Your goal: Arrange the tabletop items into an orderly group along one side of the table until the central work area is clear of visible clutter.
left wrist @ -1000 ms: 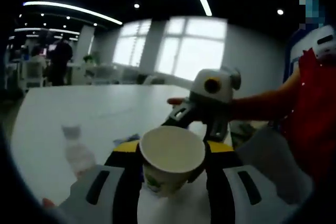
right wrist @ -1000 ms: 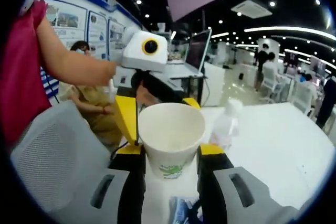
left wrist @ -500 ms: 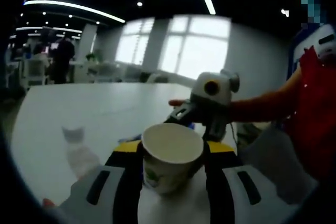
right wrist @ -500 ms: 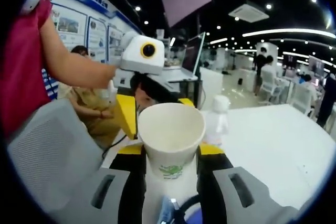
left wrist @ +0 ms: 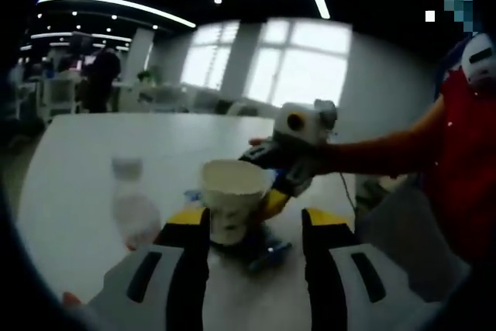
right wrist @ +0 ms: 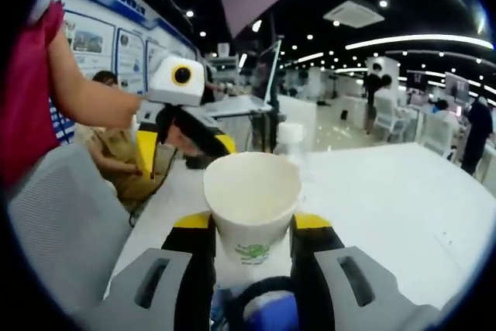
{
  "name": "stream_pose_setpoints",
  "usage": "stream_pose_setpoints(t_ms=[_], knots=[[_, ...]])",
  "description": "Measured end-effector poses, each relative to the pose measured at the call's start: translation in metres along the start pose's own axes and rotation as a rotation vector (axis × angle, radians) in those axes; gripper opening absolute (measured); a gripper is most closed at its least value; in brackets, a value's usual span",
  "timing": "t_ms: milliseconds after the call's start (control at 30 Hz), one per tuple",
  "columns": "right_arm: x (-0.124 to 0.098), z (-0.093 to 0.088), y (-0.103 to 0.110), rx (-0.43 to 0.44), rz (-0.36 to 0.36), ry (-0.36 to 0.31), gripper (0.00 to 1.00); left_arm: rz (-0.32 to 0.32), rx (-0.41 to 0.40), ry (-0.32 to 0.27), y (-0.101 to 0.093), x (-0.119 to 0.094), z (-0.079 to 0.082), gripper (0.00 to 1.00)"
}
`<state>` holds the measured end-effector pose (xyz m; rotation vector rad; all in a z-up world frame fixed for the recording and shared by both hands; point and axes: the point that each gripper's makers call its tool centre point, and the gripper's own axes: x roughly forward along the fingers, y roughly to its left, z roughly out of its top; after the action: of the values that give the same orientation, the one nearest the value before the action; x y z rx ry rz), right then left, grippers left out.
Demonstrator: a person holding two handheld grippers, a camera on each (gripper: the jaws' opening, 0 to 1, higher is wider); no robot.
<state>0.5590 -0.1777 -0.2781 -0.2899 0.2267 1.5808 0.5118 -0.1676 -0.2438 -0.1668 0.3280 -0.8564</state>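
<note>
Your right claw [right wrist: 252, 230] is clenched on the paper cup [right wrist: 252, 195], which sits upright at the centre of the right gripper view with its open mouth toward the lens and its green print low between the yellow-tipped jaws; gripping it by the lower wall keeps the rim round and the cup level, which looks sensible for carrying it to the side of the bench [right wrist: 403, 191]. In the left gripper view the same cup [left wrist: 232, 195] stands at centre frame, just beyond your left claw [left wrist: 254, 226], whose jaws stand apart with nothing between them, so that claw is released and appears to have let the right one take the cup. The right gripper reaches in from the right of that view and meets the cup at its far side. A clear plastic bottle [left wrist: 133, 207] stands at left of centre on the bench, just beside the left jaw, and a small blue item [left wrist: 267, 252] lies between the jaws below the cup; what it is I cannot tell. Judging by this, both are yet to be gathered, and the open claw is well placed for the bottle.
</note>
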Motion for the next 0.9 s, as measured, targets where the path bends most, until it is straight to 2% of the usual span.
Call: stream_pose_setpoints(t_ms=[333, 433, 567, 667, 767, 900], knots=[[0.016, -0.021, -0.033, 0.018, -0.048, 0.002, 0.37, -0.010, 0.010, 0.032, -0.007, 0.001, -0.009, 0.45], [0.022, -0.029, -0.039, 0.031, -0.050, 0.009, 0.37, -0.018, 0.020, 0.049, -0.010, 0.003, -0.012, 0.45], [0.028, -0.037, -0.043, 0.046, -0.046, 0.017, 0.37, -0.016, 0.043, 0.066, -0.012, 0.004, -0.017, 0.52], [0.031, -0.041, -0.044, 0.049, -0.042, 0.022, 0.37, -0.021, 0.054, 0.092, -0.017, 0.005, -0.024, 0.53], [0.033, -0.044, -0.045, 0.043, -0.038, 0.026, 0.37, -0.016, 0.063, 0.102, -0.020, 0.006, -0.029, 0.60], [0.035, -0.048, -0.049, 0.045, -0.037, 0.026, 0.37, -0.016, 0.087, 0.111, -0.029, 0.009, -0.034, 0.78]])
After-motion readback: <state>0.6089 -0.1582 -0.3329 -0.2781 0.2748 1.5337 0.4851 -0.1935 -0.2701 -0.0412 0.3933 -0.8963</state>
